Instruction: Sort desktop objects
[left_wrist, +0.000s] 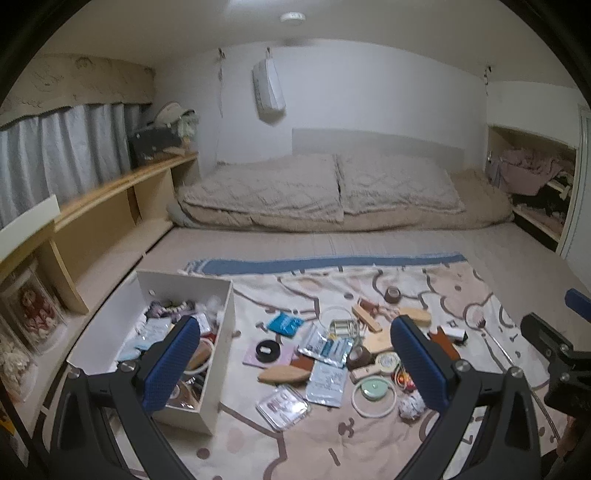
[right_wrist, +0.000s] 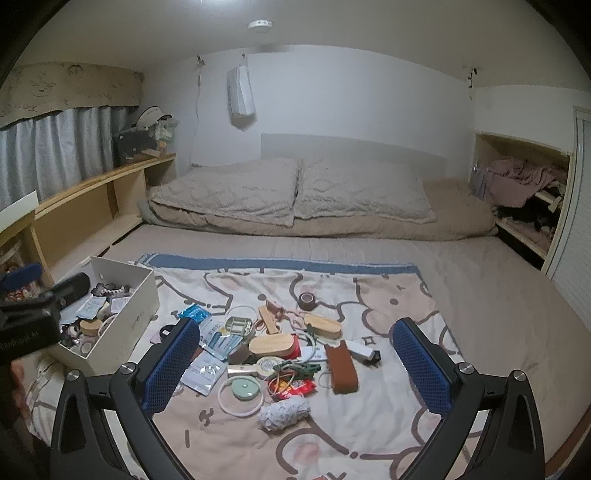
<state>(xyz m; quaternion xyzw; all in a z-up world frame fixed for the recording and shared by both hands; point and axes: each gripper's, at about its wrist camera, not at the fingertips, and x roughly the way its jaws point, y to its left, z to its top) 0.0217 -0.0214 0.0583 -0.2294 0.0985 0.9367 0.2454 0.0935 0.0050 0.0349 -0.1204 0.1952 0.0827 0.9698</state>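
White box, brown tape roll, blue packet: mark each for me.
White box (left_wrist: 221, 325), left wrist view, right outer wall.
Brown tape roll (right_wrist: 307, 301), right wrist view, side.
Blue packet (left_wrist: 285, 323), left wrist view, middle.

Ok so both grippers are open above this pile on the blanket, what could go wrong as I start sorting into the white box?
1. The green cord tangles with the red packet, so lifting one may drag the other.
2. The foil sachets overlap; a pinch may take two.
3. The white box already looks crowded, so added items could spill over.
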